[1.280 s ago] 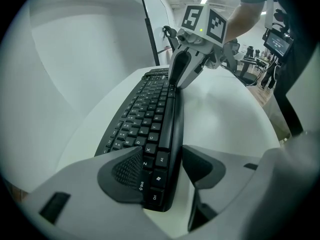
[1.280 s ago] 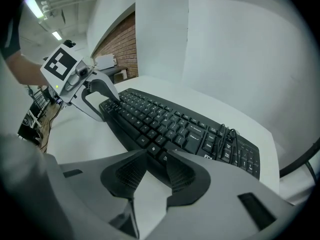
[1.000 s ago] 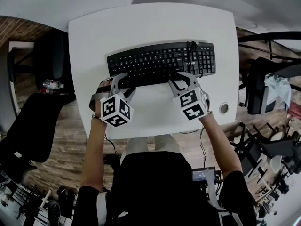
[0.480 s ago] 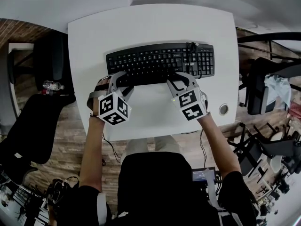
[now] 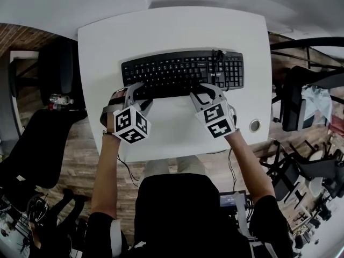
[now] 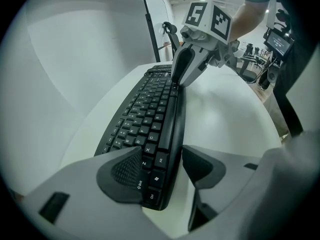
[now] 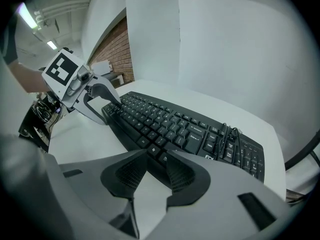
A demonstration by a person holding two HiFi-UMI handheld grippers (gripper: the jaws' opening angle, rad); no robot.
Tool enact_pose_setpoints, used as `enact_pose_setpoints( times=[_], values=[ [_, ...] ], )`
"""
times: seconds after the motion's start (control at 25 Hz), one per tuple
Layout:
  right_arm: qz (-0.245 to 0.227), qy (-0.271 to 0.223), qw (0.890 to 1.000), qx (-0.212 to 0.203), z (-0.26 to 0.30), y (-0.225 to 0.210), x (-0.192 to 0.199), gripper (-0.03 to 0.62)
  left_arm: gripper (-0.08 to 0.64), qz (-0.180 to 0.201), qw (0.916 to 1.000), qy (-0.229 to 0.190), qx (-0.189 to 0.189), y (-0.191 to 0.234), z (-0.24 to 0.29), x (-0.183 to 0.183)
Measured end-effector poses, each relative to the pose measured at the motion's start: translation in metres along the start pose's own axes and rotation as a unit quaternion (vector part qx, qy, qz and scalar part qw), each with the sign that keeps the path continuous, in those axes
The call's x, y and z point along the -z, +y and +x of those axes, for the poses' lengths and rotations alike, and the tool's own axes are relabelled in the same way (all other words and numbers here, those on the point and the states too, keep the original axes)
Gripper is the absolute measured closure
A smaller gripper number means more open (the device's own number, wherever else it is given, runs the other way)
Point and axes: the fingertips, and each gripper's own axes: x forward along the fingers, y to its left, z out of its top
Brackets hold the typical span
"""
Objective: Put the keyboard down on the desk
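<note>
A black keyboard [image 5: 183,71] lies lengthwise across the white desk [image 5: 172,26], with its cable [image 5: 217,55] bundled over the keys near its right end. My left gripper [image 5: 138,93] grips its near edge at the left; in the left gripper view [image 6: 160,169] one pad lies on the bottom key row and the other meets the keyboard's [image 6: 150,114] edge. My right gripper [image 5: 204,90] clamps the near edge further right, its pads [image 7: 152,171] pinching the keyboard's [image 7: 190,129] rim. Whether the keyboard rests on the desk or hovers just above it, I cannot tell.
A round cable grommet [image 5: 255,124] sits in the desk near its right front corner. A black chair [image 5: 59,63] and a water bottle [image 5: 59,97] are left of the desk, and another chair [image 5: 301,101] stands to the right. A white wall runs behind.
The keyboard and both grippers have shifted slightly to the left together. The grips have not changed.
</note>
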Motion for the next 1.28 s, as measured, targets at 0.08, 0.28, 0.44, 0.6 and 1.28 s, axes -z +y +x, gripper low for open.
enact_pose_setpoints(
  times=[0.08,0.28,0.44,0.6,1.28],
  values=[
    [0.003,-0.002,1.000,-0.002,-0.004,-0.001,-0.002,0.448,0.304,0.005,1.0000,0.003,-0.008,0.000,-0.002,-0.003],
    [0.006,-0.011,1.000,-0.002,-0.014,-0.004,-0.011,0.448,0.307,-0.029,0.9993,-0.006,-0.022,0.005,-0.012,-0.008],
    [0.014,-0.026,1.000,-0.003,-0.024,-0.002,-0.025,0.449,0.327,-0.072,0.9963,-0.029,-0.037,0.011,-0.030,-0.014],
    [0.026,-0.063,0.998,0.006,-0.043,-0.003,-0.050,0.476,0.403,-0.123,0.9869,-0.075,-0.072,0.025,-0.057,-0.031],
    [0.069,-0.226,0.971,0.031,-0.153,0.003,-0.158,0.542,0.546,-0.236,0.9289,-0.229,-0.171,0.047,-0.187,-0.125]
  ],
)
